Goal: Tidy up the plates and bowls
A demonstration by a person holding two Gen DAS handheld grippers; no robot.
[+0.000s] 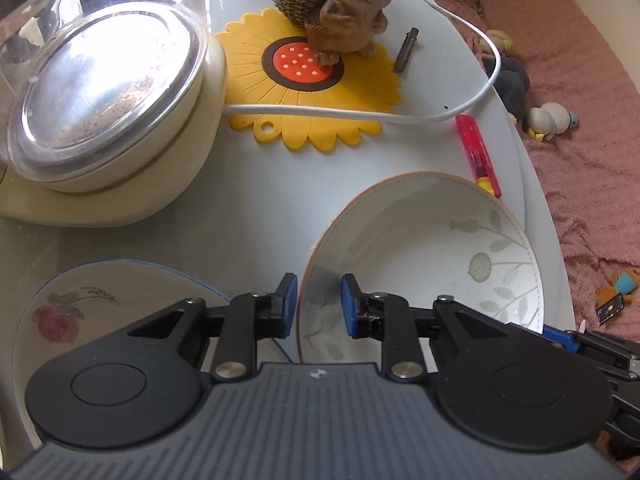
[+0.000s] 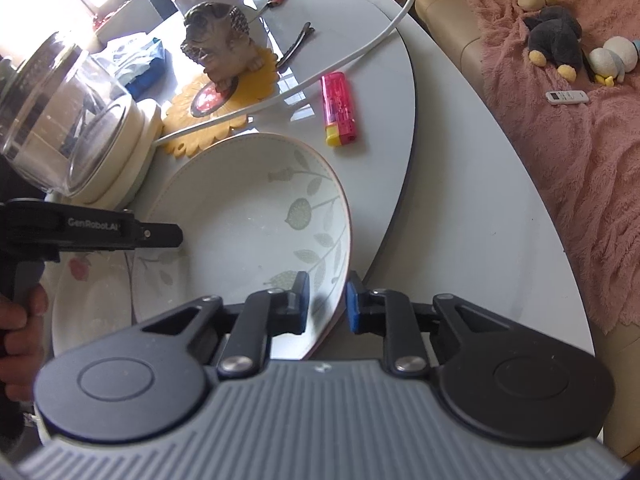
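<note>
I had both grippers, left (image 1: 319, 304) and right (image 2: 328, 304), clamped on opposite rims of the leaf-patterned bowl (image 2: 248, 220) on the table (image 2: 460, 220).

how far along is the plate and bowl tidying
Nothing looks stacked yet. In hand: the left gripper and right gripper straddle opposite rims of the white leaf-patterned bowl, apparently gripping. Left: the white rose-printed plate beside it sits unsorted.
</note>
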